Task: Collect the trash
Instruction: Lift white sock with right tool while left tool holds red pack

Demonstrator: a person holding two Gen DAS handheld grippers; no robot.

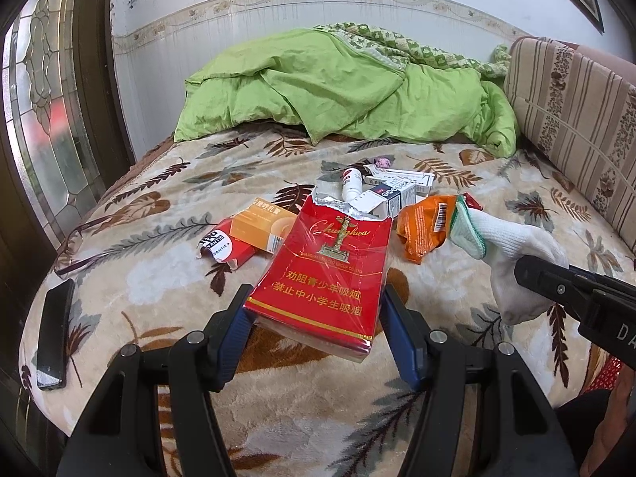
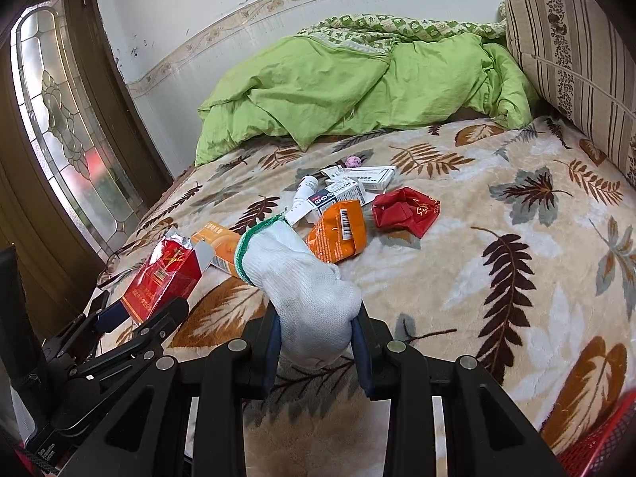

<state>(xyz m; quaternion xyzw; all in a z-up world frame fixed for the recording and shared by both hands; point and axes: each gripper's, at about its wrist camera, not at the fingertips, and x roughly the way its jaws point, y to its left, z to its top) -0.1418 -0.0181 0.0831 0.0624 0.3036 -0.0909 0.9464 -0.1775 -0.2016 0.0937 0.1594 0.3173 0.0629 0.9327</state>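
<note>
Left tool (image 1: 316,320) clamps red cigarette pack (image 1: 326,274), right tool (image 2: 316,328) pinches white glove (image 2: 302,278), both lifted off the bed (image 2: 497,278), presumably for binning; remaining wrappers (image 2: 338,234) lie farther, mid-bed.

Red-and-gold cigarette pack (image 1: 318,278), green-cuffed white glove (image 2: 302,290), orange wrapper (image 2: 338,234), leaf-patterned beige blanket (image 2: 497,278), lime-green quilt (image 1: 338,87).

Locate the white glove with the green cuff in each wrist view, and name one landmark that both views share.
Left wrist view: the white glove sits at the right, held up by the right gripper.
Right wrist view: the glove fills the lower centre, clamped between the jaws.
Shared landmark: the orange wrapper just beyond the cuff.
</note>
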